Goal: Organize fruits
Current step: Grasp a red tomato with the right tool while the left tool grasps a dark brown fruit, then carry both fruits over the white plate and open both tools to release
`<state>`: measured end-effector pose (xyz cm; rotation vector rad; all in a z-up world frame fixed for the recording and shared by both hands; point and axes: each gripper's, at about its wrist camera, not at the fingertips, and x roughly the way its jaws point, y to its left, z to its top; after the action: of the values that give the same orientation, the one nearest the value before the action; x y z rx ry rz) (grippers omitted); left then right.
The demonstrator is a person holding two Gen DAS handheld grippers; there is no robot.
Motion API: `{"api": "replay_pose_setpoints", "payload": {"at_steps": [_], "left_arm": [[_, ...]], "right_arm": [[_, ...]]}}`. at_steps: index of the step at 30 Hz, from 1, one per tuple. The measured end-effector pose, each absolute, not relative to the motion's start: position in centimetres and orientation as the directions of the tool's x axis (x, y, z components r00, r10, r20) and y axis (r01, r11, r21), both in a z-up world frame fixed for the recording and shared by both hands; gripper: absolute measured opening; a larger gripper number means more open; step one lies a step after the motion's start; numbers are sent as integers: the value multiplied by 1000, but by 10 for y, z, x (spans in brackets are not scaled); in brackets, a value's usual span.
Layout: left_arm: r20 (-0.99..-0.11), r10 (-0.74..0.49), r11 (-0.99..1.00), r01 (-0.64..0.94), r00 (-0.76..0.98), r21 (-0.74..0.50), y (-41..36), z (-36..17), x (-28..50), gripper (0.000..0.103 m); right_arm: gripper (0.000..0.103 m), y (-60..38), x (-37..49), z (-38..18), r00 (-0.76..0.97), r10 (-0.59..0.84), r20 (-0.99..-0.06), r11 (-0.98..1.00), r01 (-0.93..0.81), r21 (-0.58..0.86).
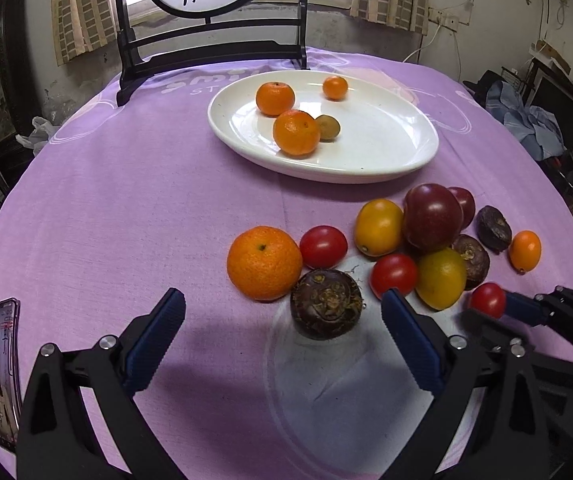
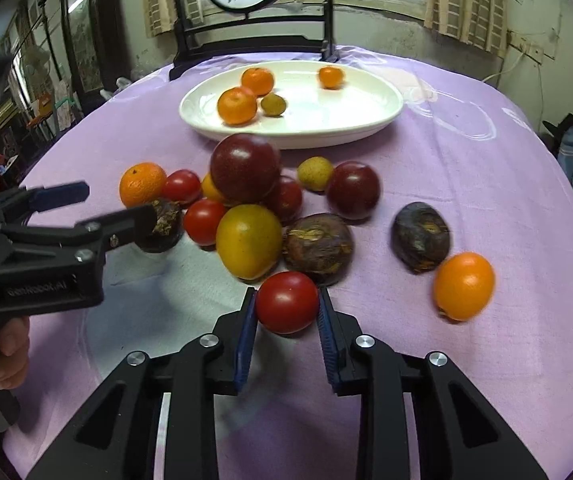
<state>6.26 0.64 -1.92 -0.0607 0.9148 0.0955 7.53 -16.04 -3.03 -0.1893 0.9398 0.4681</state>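
A dark red fruit [image 1: 463, 203] hides mostly behind the big plum [image 1: 432, 216] in the left wrist view. From the right wrist, an orange-yellow fruit [image 2: 211, 189] shows only a sliver behind the plum, and the left gripper's near finger covers part of a brown bulb [image 2: 164, 222]. A phone [image 1: 2, 372] is cut off by the picture's dark rim. The small orange fruit [image 2: 463, 286] is blurred.
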Motion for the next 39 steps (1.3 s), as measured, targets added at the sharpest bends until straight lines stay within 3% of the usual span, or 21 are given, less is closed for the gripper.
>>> {"api": "replay_pose_setpoints", "payload": {"at_steps": [14, 18, 29, 30, 31, 35, 39], "left_arm": [[-825, 86, 994, -98, 558, 38, -1, -38, 68, 96], [-844, 47, 995, -102, 534, -8, 5, -44, 71, 79], [-829, 89, 992, -128, 552, 21, -10, -42, 80, 63], [-827, 84, 992, -125, 556, 16, -11, -42, 81, 57], [-824, 68, 994, -107, 563, 9, -14, -41, 80, 43], [-824, 67, 997, -74, 563, 30, -21, -40, 76, 43], [-838, 3, 998, -55, 546, -32, -17, -35, 66, 43]], "right_arm": [[30, -177, 76, -20, 511, 335, -791, 887, -455, 81], [30, -180, 78, -19, 511, 337, -790, 891, -445, 93], [30, -179, 73, -12, 525, 369, -767, 881, -460, 109], [30, -179, 73, -12, 524, 369, -767, 881, -460, 110], [30, -179, 73, -12, 524, 370, -767, 880, -461, 110], [30, -181, 73, -10, 535, 369, -760, 884, -454, 110], [30, -184, 70, -5, 558, 381, -737, 884, -455, 113]]}}
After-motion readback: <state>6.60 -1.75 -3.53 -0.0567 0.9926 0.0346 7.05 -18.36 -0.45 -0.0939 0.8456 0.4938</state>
